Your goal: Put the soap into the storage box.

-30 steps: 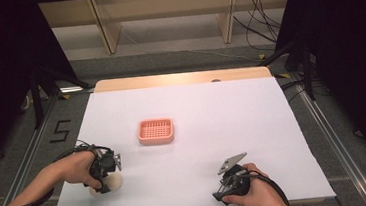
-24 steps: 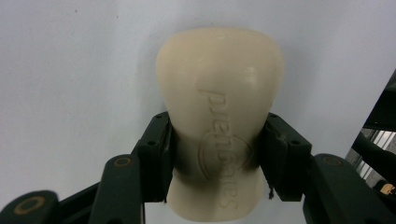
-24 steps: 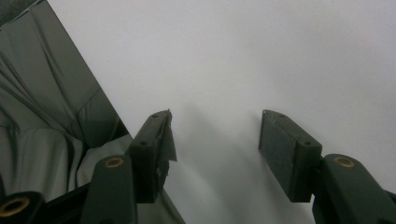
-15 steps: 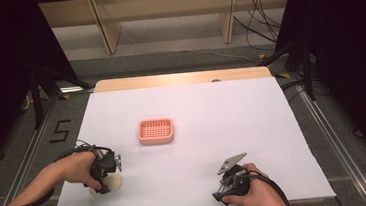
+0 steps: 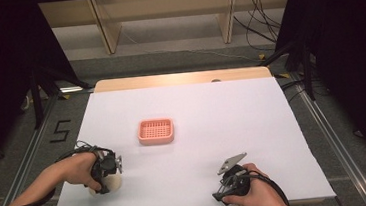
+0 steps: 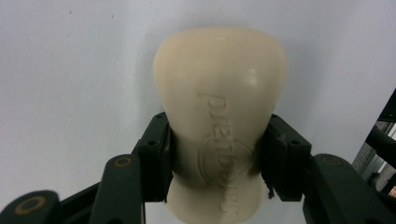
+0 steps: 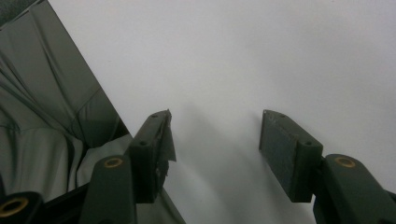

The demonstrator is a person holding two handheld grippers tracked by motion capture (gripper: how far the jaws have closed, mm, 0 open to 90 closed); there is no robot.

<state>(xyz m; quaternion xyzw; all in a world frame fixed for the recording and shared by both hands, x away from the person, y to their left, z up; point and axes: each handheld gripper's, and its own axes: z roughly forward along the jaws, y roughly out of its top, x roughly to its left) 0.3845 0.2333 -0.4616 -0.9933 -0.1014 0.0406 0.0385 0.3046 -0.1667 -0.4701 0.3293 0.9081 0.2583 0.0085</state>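
Currently left gripper (image 6: 217, 154) clamps the cream soap bar (image 6: 219, 116) by its waist near the table (image 5: 253, 127)'s front-left corner, presumably readying a lift toward the pink tray (image 5: 156, 131); right gripper (image 7: 215, 154) idles, jaws apart and empty, at the front edge.

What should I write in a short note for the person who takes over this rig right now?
Left claw: shut on the cream soap bar, which is at the near left of the white table.
Right claw: open, with nothing between its jaws, over the table's near right edge.
Pink basket: mid-table, with nothing visible in it.
Done: the soap is gripped.
Left: probably carry the soap to the basket and let go; this is a guess from the layout.
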